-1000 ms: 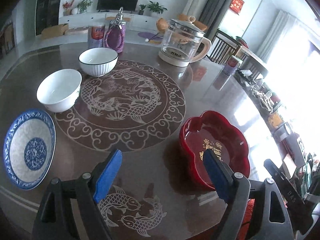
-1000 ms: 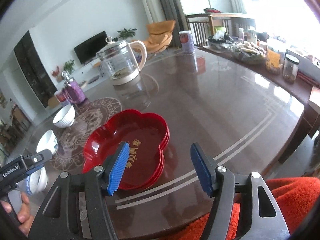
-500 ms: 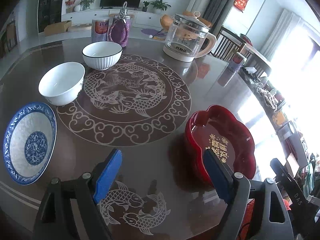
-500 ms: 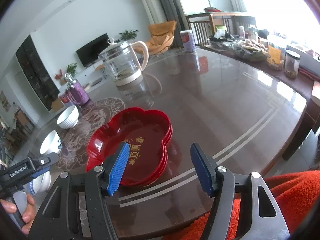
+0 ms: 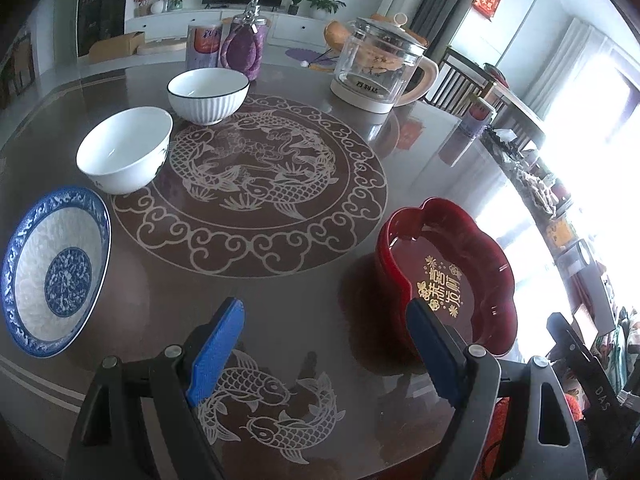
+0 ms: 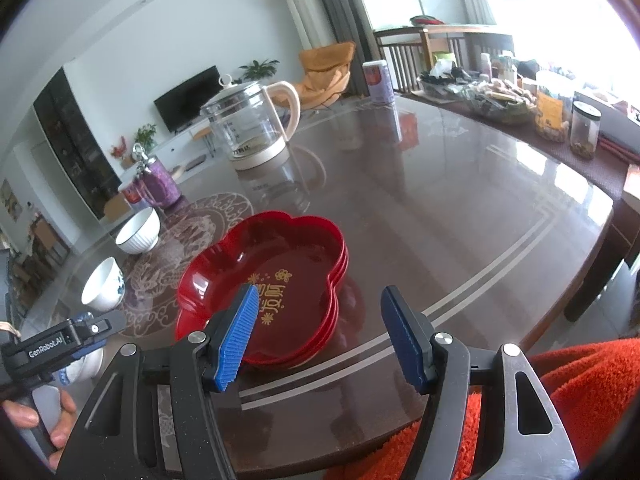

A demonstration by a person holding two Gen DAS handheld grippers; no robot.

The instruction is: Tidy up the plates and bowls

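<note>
Resting on the glossy dark brown surface (image 5: pixel 304 304), with its pale engraved fish medallion (image 5: pixel 252 184), are the dishes. A stack of red lacquer-look plates (image 6: pixel 276 280) with scalloped, flower-shaped rims and gold characters sits at about 4 o'clock of the medallion in the left wrist view. A smooth white bowl (image 5: pixel 124 148) stands at 9 o'clock, a ribbed white bowl with a dark rim (image 5: pixel 208 94) at 11 o'clock, and a shallow blue-and-white patterned plate (image 5: pixel 54 270) at 8 o'clock. A clear glass kettle (image 5: pixel 380 72) with a cream handle stands at 1 o'clock. The left gripper (image 5: pixel 324 344) has its ridged blue jaws spread over bare surface, pinching nothing. The right gripper (image 6: pixel 320 336) likewise hangs with jaws apart, empty, just short of the red stack's near rim.
</note>
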